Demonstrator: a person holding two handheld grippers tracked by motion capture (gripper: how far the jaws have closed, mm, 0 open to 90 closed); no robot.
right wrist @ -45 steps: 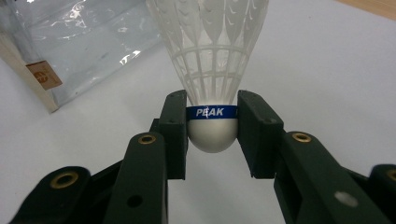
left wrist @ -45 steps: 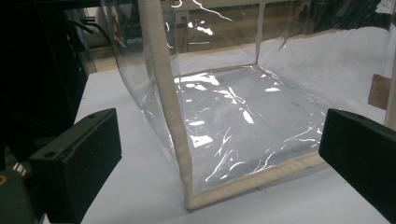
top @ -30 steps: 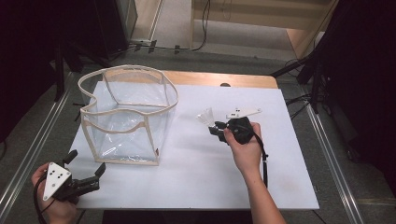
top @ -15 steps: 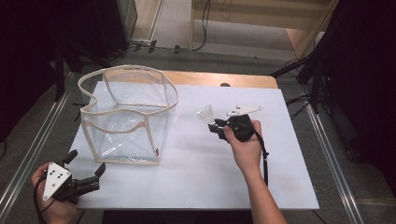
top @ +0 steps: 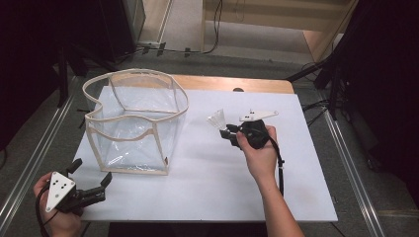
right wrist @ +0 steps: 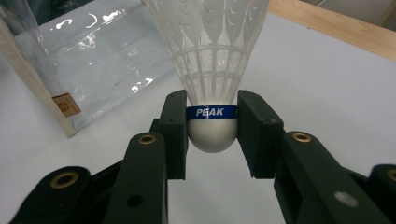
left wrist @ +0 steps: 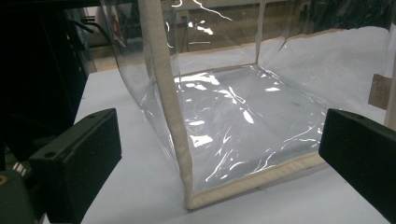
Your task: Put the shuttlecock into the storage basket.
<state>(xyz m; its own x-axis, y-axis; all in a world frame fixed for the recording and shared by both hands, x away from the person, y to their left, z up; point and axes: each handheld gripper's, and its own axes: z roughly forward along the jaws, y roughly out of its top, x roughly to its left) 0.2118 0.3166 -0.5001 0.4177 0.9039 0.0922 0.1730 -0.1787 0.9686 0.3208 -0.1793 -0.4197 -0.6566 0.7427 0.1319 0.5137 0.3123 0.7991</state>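
Two grippers — right fingers (right wrist: 212, 135) clamped on shuttlecock (right wrist: 211, 70), skirt top cut off, left fingers (left wrist: 70, 163) apart — clear bag (left wrist: 243, 107) between.

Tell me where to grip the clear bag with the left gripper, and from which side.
Take the clear bag by its stiff beige-trimmed corner edge, probably from the near corner that the open left gripper already faces. The walls are thin, floppy film; the upright seam stands between the jaws and looks firmer to pinch.
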